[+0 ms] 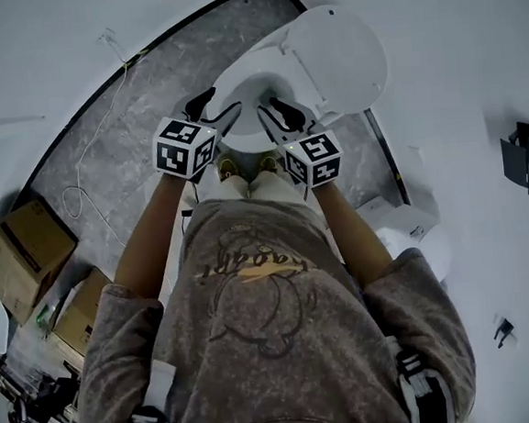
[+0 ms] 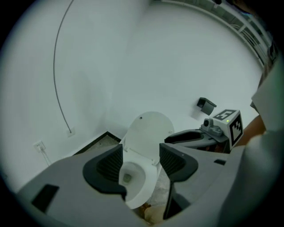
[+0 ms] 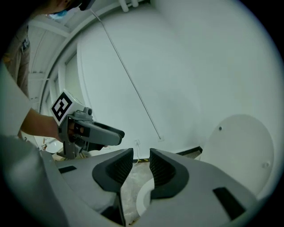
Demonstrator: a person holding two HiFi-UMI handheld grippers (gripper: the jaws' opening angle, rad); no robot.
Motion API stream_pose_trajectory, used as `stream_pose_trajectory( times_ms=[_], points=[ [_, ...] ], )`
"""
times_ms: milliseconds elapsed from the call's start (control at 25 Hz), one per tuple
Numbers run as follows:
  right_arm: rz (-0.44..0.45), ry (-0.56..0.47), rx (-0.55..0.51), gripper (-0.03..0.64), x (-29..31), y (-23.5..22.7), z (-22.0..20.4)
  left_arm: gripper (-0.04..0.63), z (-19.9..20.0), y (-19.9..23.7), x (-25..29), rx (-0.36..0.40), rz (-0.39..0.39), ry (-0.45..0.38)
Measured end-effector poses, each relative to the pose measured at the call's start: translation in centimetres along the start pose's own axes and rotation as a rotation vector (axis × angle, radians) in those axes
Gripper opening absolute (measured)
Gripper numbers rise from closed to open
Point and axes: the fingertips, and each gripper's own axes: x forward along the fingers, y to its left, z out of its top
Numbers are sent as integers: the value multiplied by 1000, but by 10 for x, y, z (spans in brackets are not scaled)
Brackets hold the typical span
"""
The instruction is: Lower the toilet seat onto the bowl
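A white toilet [image 1: 264, 95] stands on the grey stone floor in front of the person. Its lid and seat [image 1: 343, 56] are raised and lean back toward the wall. In the left gripper view they [image 2: 148, 133] stand upright behind the open bowl [image 2: 133, 177]. My left gripper [image 1: 214, 109] hovers over the bowl's left rim, jaws wide apart and empty [image 2: 140, 162]. My right gripper [image 1: 276, 113] hangs over the right rim. Its jaws [image 3: 141, 166] stand a narrow gap apart with nothing between them. Neither gripper touches the seat.
Cardboard boxes [image 1: 24, 255] sit at the left on the floor, with a white cable [image 1: 86, 175] trailing beside them. A black holder [image 1: 522, 158] is fixed to the right wall. A white unit [image 1: 413, 230] stands right of the person.
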Motion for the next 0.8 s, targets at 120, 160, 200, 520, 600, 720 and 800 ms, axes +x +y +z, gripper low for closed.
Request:
stream_pose_trajectory(
  times_ms=[120, 160, 200, 520, 600, 720, 800],
  points=[
    [-4, -79, -43, 131, -34, 6, 37, 264, 33, -27, -26, 17, -22, -73],
    [-7, -100, -51, 130, -46, 7, 46, 264, 41, -36, -34, 14, -27, -100],
    [-10, -121, -56, 132, -57, 10, 54, 264, 48, -42, -44, 8, -29, -129],
    [-63, -294, -27, 78, -122, 7, 85, 78, 76, -58, -95, 37, 30, -347],
    [-85, -328, -47, 46, -131, 6, 90, 18, 78, -59, -102, 72, 55, -391],
    [-132, -343, -116, 29, -138, 2, 90, 9, 72, -55, -108, 59, 94, -440],
    [-156, -340, -137, 28, -136, -4, 86, 9, 66, -49, -109, 54, 133, -463]
  ],
)
